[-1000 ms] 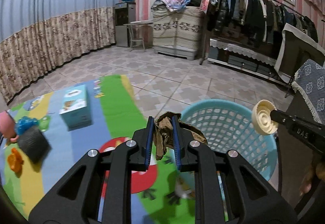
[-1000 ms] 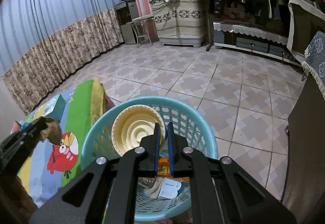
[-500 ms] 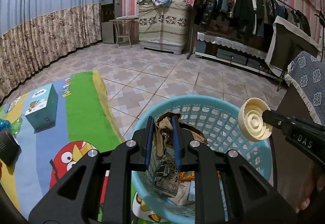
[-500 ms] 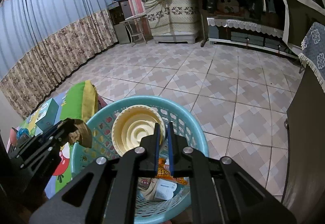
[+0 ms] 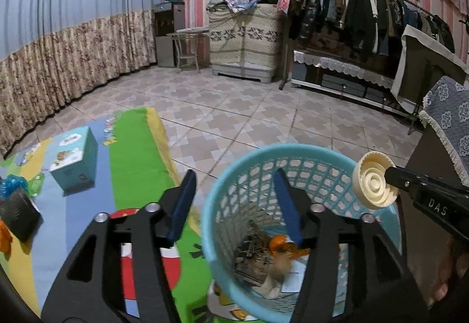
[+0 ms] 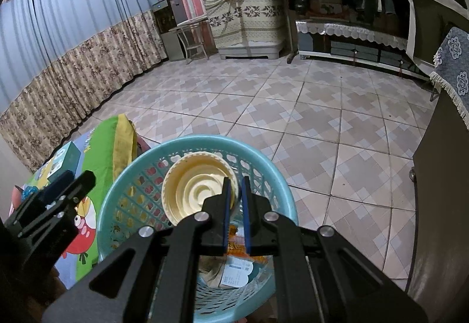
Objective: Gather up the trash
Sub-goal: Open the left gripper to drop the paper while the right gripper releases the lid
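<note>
In the left wrist view, at about nine o'clock, a dark flat pad (image 5: 17, 213) lies on the colourful play mat (image 5: 132, 153), with a crumpled blue wrapper (image 5: 11, 183) just above it and an orange scrap (image 5: 3, 238) at the frame's edge below. A teal carton (image 5: 74, 160) stands on the mat a little further in, near ten o'clock. At six o'clock the left gripper (image 5: 234, 200) has just been opening; its jaws stand released and apart, nothing between the pads, the left blue pad over the mat and the right one over the basket. The light blue basket (image 5: 222, 194) sits at about five o'clock, partly on the mat's edge, holding printed paper, an orange wrapper and a blurred brownish wad (image 5: 280, 264) among the trash inside. At three o'clock the right gripper (image 5: 390, 176) holds a cream ribbed lid (image 5: 373, 184) above the basket's right rim. In the right wrist view, the left gripper (image 6: 67, 185) shows at nine o'clock beside the basket (image 6: 123, 185), the mat (image 6: 96, 150) and the carton (image 6: 63, 160) behind it. At the centre the right gripper (image 6: 236, 179) is clenched on the lid (image 6: 198, 186), pinching its right edge, with the lid tilted face-on over the basket's opening. A white label (image 6: 236, 276) lies in the basket at six o'clock. Tiled floor (image 6: 322, 132) spreads away toward one o'clock.
</note>
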`<state>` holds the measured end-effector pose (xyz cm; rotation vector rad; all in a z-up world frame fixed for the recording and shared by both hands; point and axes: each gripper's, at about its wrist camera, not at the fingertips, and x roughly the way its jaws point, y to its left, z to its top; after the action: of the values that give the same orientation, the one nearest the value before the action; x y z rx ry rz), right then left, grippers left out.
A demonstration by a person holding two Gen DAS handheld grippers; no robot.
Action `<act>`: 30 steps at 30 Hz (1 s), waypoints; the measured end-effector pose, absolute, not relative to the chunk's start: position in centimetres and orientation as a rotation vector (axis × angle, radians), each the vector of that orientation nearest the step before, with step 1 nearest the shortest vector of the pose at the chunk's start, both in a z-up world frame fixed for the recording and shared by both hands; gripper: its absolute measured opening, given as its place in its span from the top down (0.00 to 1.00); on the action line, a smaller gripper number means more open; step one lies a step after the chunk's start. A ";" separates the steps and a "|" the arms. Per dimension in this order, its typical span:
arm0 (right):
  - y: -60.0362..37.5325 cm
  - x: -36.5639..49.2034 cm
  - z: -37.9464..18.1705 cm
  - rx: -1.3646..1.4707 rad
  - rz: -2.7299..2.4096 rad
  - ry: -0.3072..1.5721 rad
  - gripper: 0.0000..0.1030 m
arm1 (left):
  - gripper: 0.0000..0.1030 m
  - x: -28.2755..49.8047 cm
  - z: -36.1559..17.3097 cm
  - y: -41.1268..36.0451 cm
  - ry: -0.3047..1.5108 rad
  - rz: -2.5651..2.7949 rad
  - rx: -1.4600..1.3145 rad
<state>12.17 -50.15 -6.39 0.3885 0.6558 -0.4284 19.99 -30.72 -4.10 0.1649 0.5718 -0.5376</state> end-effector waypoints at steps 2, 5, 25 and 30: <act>-50.1 12.3 -6.5 0.387 -0.424 0.657 0.93 | 0.34 19.9 -3.8 -30.2 0.555 -0.519 0.170; -49.7 12.6 -6.6 0.387 -0.415 0.659 0.93 | 0.27 20.0 -3.6 -29.4 0.540 -0.492 0.170; -46.9 14.8 -7.3 0.328 -0.390 0.683 0.32 | 0.13 20.4 -2.6 -26.1 0.510 -0.427 0.159; -46.7 14.5 -6.9 0.312 -0.409 0.665 0.24 | 0.11 20.3 -2.4 -25.6 0.506 -0.420 0.156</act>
<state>14.53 -46.74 -6.92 0.3121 0.6647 -0.4085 20.28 -25.55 -2.37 0.1561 0.5056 -0.4195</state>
